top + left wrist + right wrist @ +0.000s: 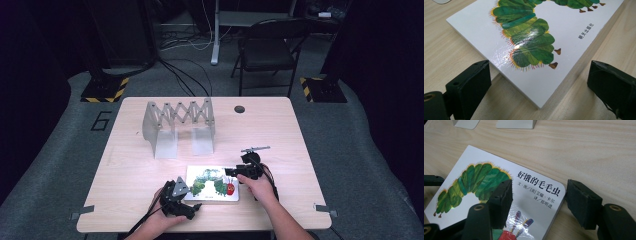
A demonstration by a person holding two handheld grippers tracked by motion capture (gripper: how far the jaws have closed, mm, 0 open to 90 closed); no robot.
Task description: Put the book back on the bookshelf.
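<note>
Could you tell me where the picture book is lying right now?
In the high view the book lies flat near the table's front edge, between the left gripper and right gripper, in front of the grey rack.

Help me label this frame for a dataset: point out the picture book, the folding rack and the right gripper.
picture book point(207, 176), high view, on the white cover above the caterpillar.
folding rack point(178, 114), high view, on its crossed lattice top.
right gripper point(539, 202), right gripper view, midway between its two black jaws, over the book's corner.

flr: grey carpet point(60, 165) | furn: blk folding chair point(267, 50) | light: dim
</note>
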